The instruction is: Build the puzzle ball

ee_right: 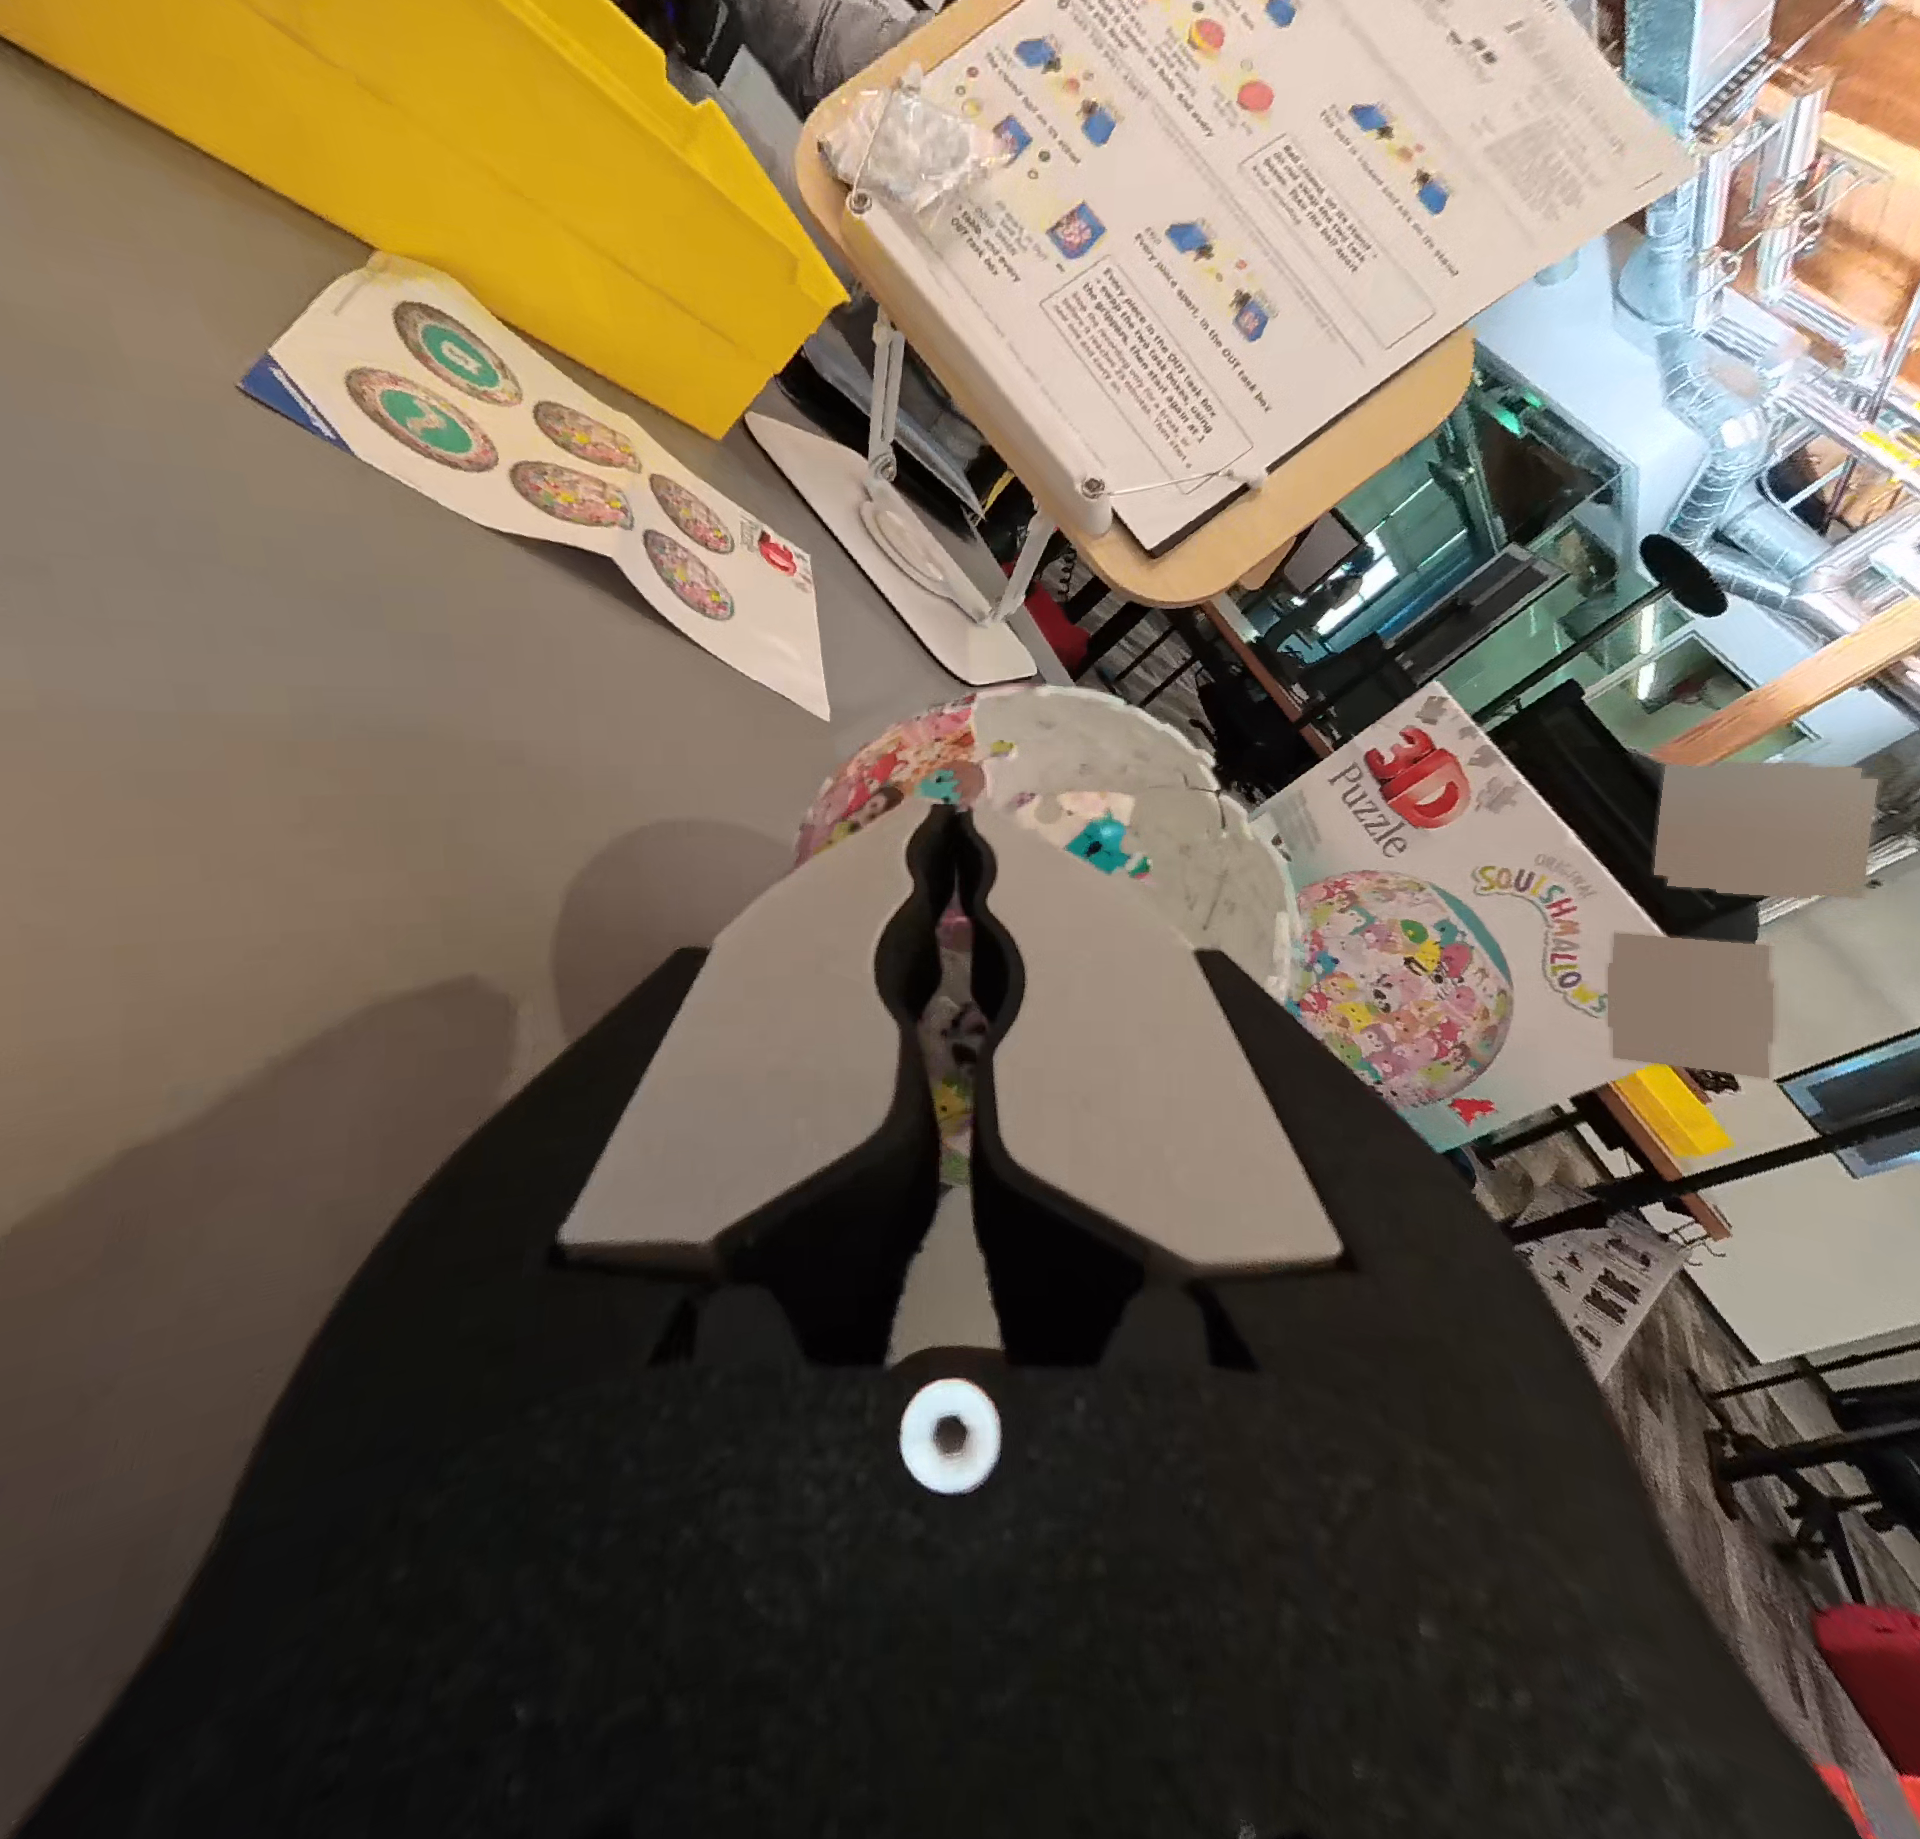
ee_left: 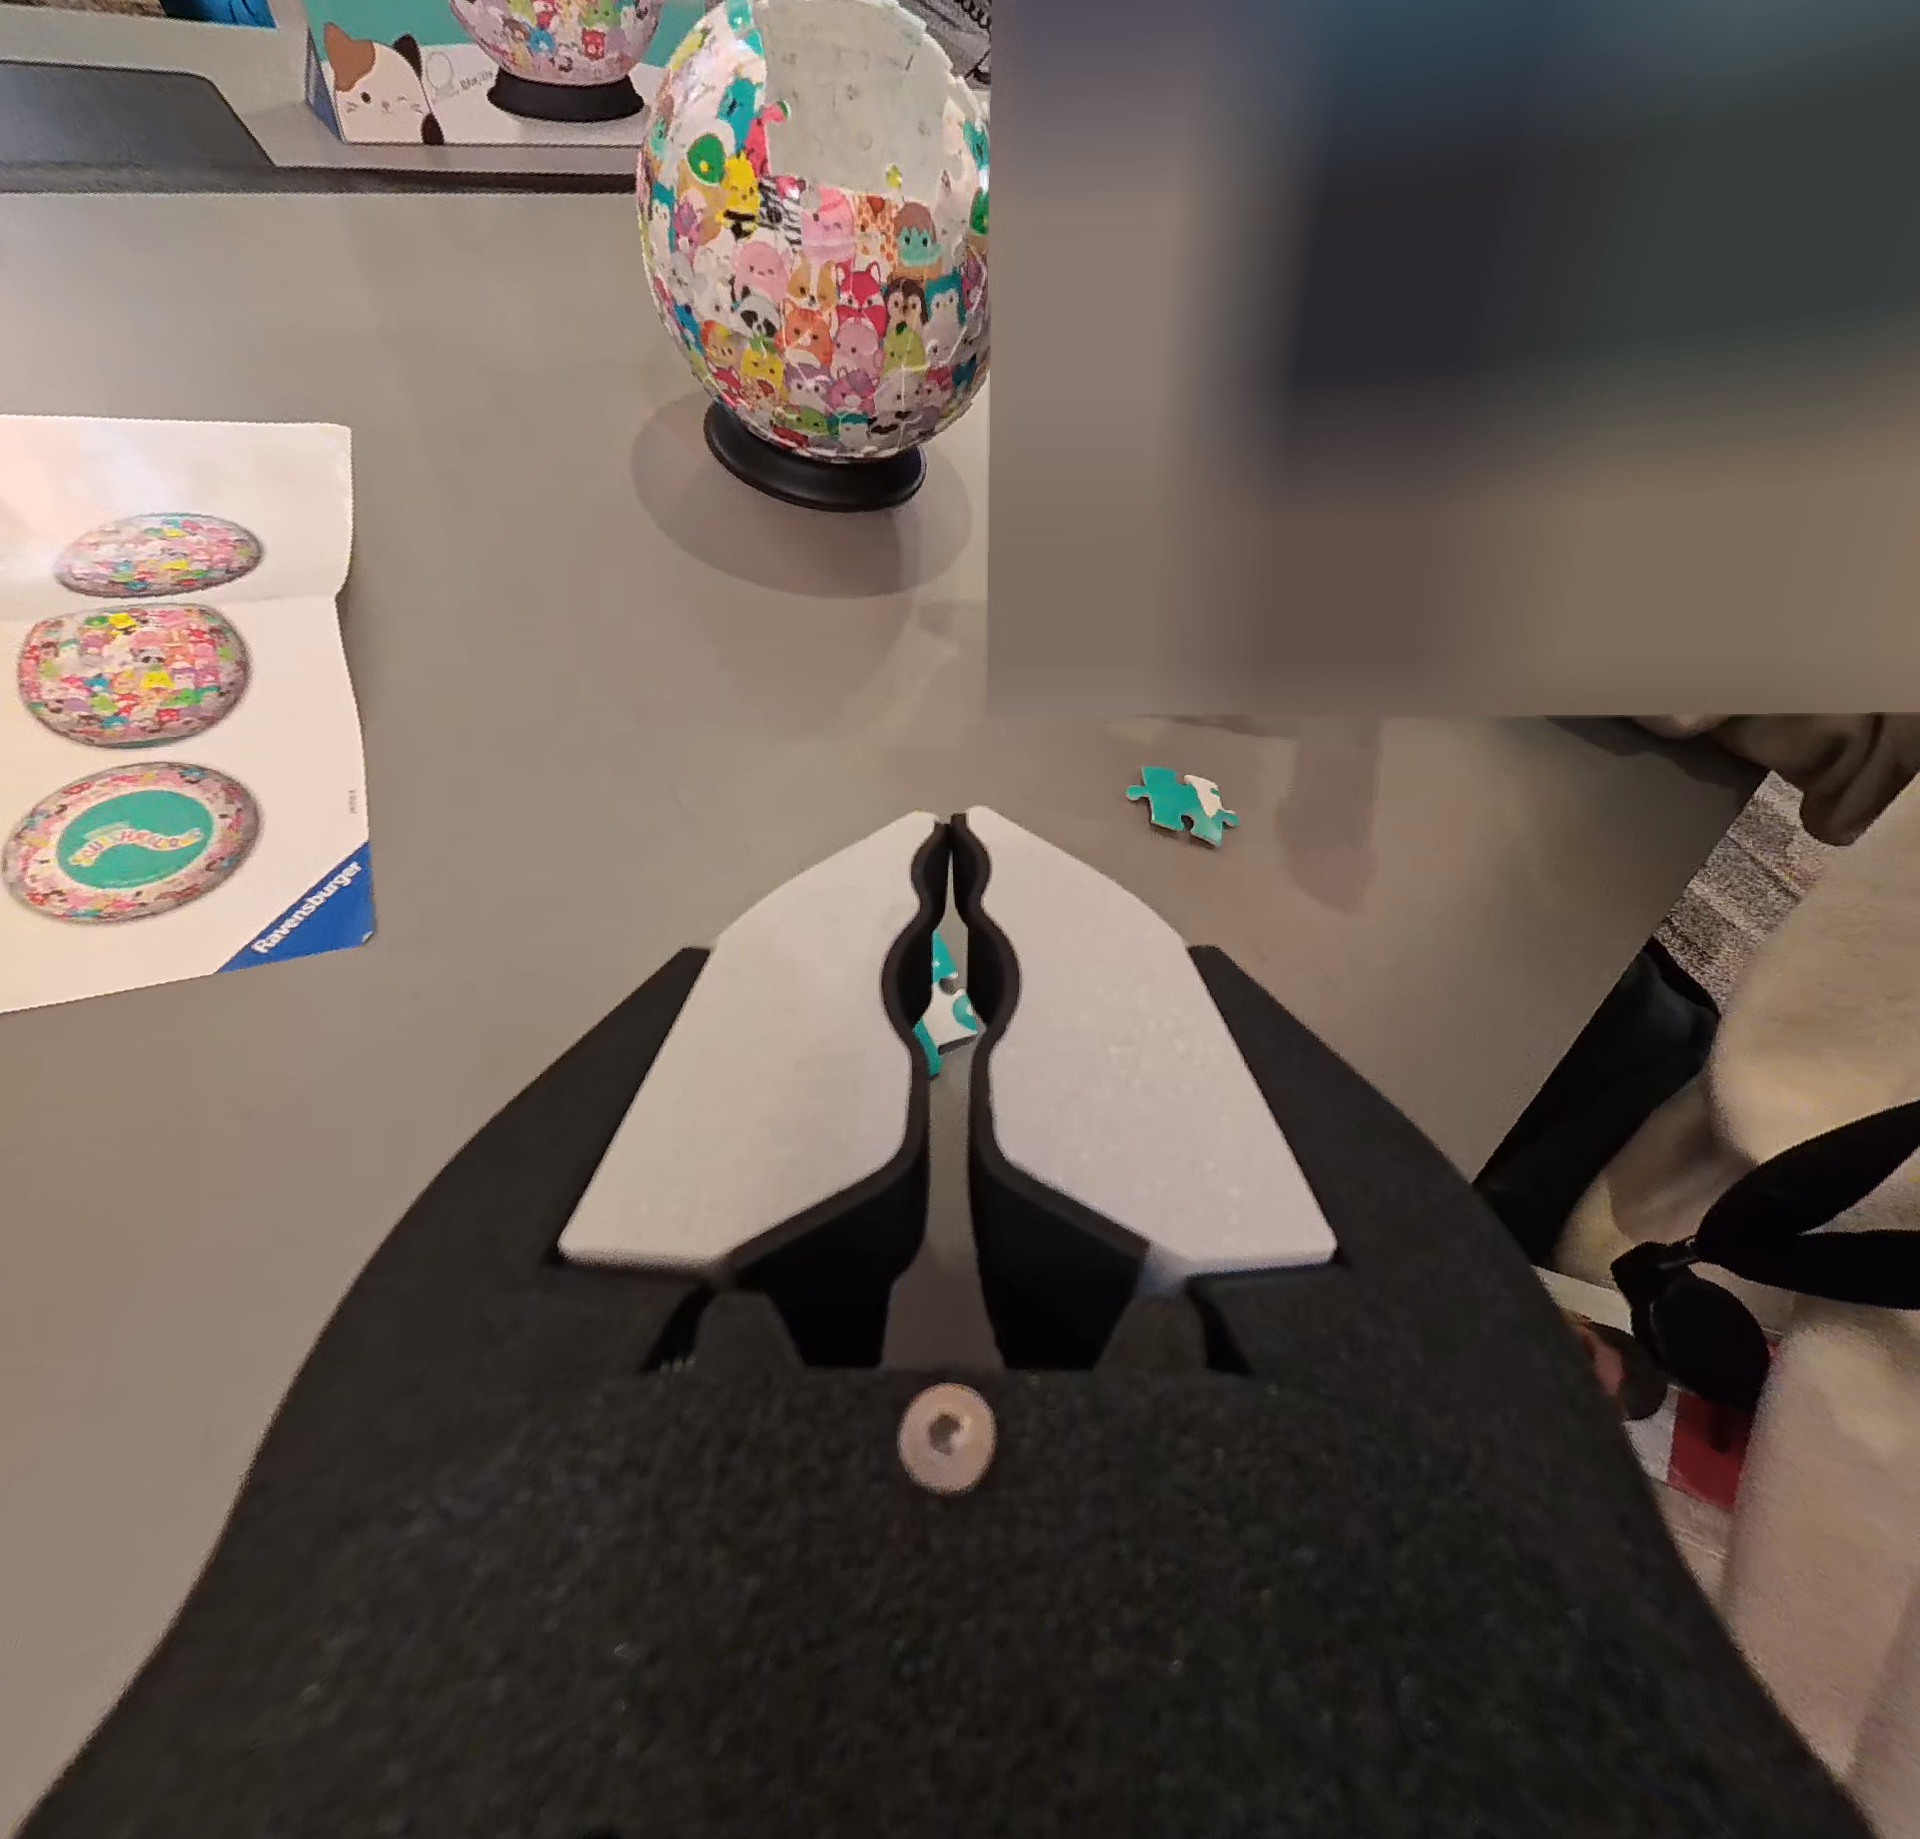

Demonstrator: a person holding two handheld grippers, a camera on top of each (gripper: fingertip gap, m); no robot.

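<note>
Grey tabletop (ee_left: 468, 335) carries the fragile, open-topped colourful puzzle ball (ee_left: 821, 262); my left gripper (ee_left: 951, 823) seemingly pinches a thin teal puzzle piece (ee_left: 943, 1010), right gripper (ee_right: 951, 833) pressed together.

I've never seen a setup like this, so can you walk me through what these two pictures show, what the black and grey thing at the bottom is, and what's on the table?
No robot arm here: a person holds a two-finger gripper in each hand, and each picture comes from a camera on one gripper, looking along its grey fingers.

In the left wrist view, the left gripper is shut on a teal puzzle piece. Ahead stands the puzzle ball on its black stand, with an unfinished opening at the top. A loose teal piece and an instruction leaflet lie on the grey table.

In the right wrist view, the right gripper is closed, right over the ball. The puzzle box and a yellow bin sit behind.
</note>
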